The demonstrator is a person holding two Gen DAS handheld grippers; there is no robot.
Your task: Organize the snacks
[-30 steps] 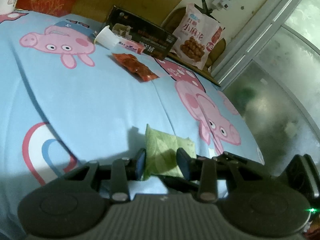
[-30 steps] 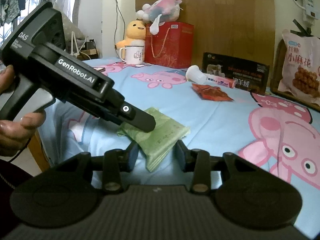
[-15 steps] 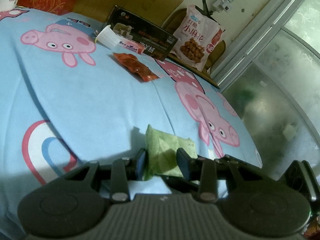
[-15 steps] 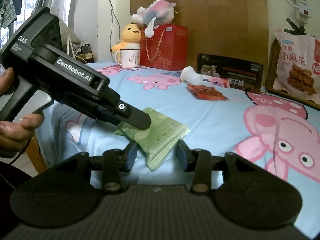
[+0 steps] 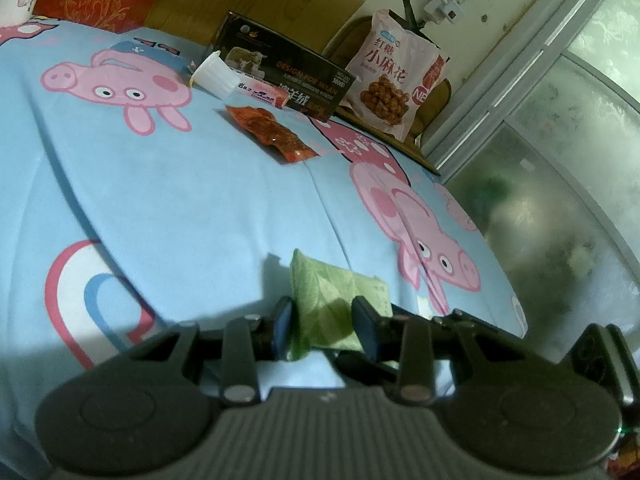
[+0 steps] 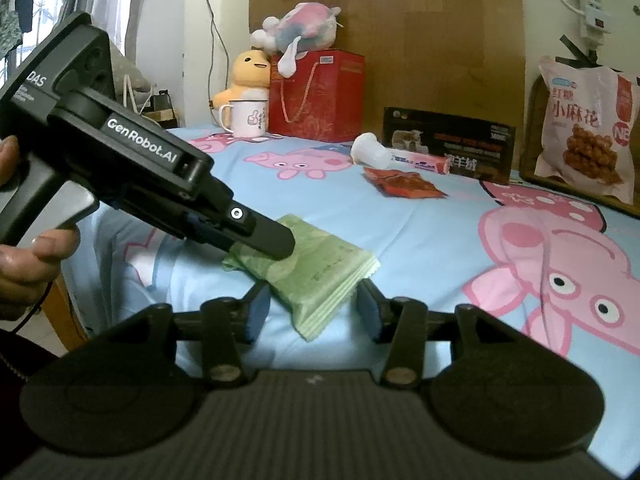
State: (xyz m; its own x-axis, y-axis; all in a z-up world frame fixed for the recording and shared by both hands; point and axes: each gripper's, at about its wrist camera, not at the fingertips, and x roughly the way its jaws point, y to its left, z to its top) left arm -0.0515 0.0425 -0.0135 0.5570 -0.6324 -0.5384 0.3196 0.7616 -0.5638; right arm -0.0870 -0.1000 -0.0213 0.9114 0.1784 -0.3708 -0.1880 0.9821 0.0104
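Two hand-held grippers meet at one flat green foil snack packet on the bed. Left hand-held gripper clamps it; right hand-held gripper, jaws just widened, stands apart around its corner. Handover to the left looks complete.

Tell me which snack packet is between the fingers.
The green packet, nearest both cameras. The red packet and pink snack bag sit far back, untouched.

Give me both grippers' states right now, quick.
Left gripper: closed on the green packet.
Right gripper: open; jaws have just been opening, the packet's corner lies between them, pads clear of it.
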